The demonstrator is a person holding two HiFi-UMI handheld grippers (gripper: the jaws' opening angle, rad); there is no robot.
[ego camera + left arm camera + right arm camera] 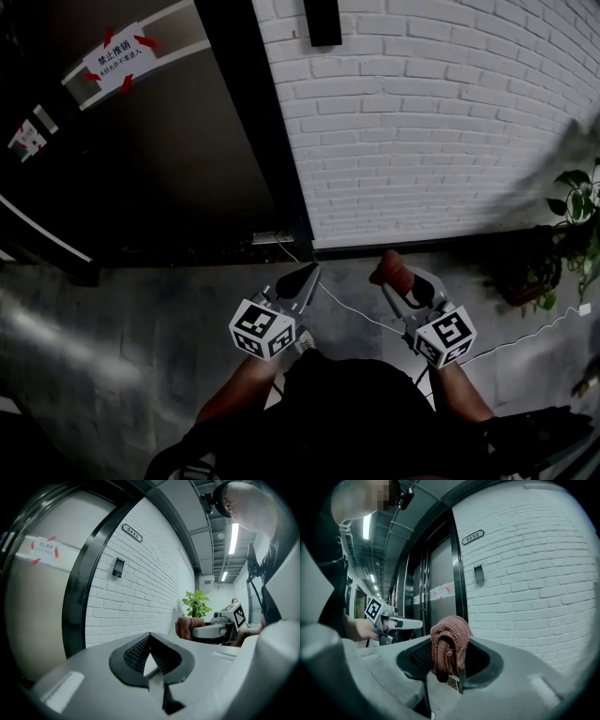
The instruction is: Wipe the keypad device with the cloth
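The keypad device is a small black box high on the white brick wall, also in the left gripper view and the right gripper view. Both grippers hang low over the floor, well below it. A reddish-brown cloth is bunched between the jaws of my right gripper, which is shut on it; the cloth sticks out past the tips of that gripper. My left gripper is beside it with its jaws together and nothing between them.
A dark door with a white taped sign and a black frame stands left of the keypad. A number plate hangs above the keypad. A potted plant is at the right. A white cable runs across the grey floor.
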